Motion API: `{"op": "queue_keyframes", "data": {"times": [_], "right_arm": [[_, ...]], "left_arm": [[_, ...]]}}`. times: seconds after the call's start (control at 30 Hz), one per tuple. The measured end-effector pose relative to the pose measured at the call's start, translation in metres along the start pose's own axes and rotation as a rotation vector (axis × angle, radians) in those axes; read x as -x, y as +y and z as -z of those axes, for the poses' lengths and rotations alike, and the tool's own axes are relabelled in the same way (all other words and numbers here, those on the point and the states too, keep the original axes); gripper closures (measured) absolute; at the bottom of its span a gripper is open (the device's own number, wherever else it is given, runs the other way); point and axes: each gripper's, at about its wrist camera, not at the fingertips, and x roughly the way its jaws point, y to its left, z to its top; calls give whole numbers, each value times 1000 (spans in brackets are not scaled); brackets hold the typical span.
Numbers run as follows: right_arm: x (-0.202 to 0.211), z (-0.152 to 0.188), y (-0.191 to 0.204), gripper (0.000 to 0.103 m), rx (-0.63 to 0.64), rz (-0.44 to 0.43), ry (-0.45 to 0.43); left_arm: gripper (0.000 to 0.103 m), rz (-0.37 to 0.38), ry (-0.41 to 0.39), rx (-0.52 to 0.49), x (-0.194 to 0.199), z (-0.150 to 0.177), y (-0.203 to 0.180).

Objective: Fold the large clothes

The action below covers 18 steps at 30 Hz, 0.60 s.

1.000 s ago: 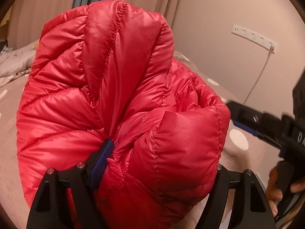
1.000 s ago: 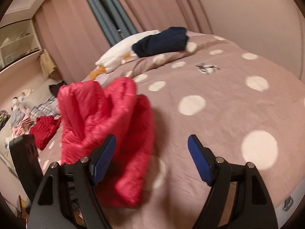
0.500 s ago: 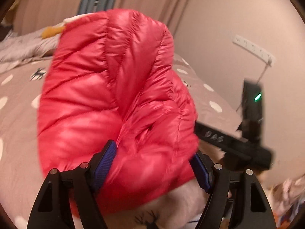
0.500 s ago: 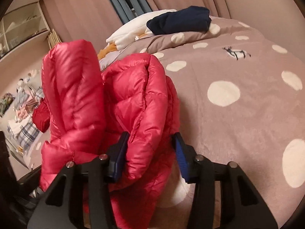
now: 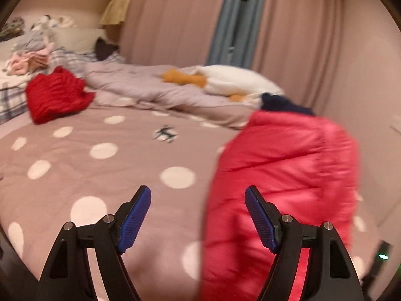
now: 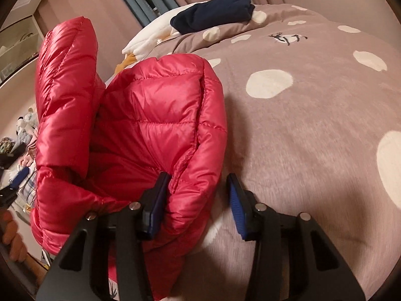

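A red quilted puffer jacket (image 6: 155,115) stands bunched upright over the mauve dotted bedcover (image 6: 313,125). My right gripper (image 6: 198,198) is shut on a folded edge of it, which fills most of the space between the blue pads. In the left wrist view the jacket (image 5: 288,175) rises blurred at the right, behind the right finger. My left gripper (image 5: 198,193) is open with nothing between its pads, only the bedcover (image 5: 100,150) beyond. One of its blue pads (image 6: 20,175) shows at the right wrist view's left edge, above a person's hand (image 6: 12,233).
A red garment (image 5: 57,95) lies at the bed's far left beside a heap of clothes (image 5: 32,55). A rumpled grey duvet (image 5: 137,85), a white and orange plush (image 5: 238,82) and a folded navy garment (image 6: 213,12) lie at the head. Curtains hang behind.
My left gripper let go of the jacket and swung away to the left. My right gripper closed on the jacket's fold and sank a little with it.
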Motion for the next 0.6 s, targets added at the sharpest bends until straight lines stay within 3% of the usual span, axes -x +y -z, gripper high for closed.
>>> {"op": "queue_keyframes", "data": {"times": [0.13, 0.27, 0.33, 0.4, 0.53, 0.6], "right_arm": [[4, 4, 6, 56, 28, 47, -7], [17, 0, 11, 49, 50, 116, -16], [30, -6, 15, 41, 73, 183, -31], [53, -17, 25, 40, 99, 220, -94], [103, -42, 54, 27, 115, 142, -274], [120, -55, 75, 26, 147, 70, -348]], "left_arm": [[27, -129, 87, -9, -48, 13, -1], [27, -118, 71, -27, -48, 17, -7], [27, -102, 75, -24, -43, 14, -12], [27, -104, 77, -37, -45, 9, -16], [27, -94, 61, -62, -41, 4, -27], [27, -95, 52, -74, -40, 4, -33]]}}
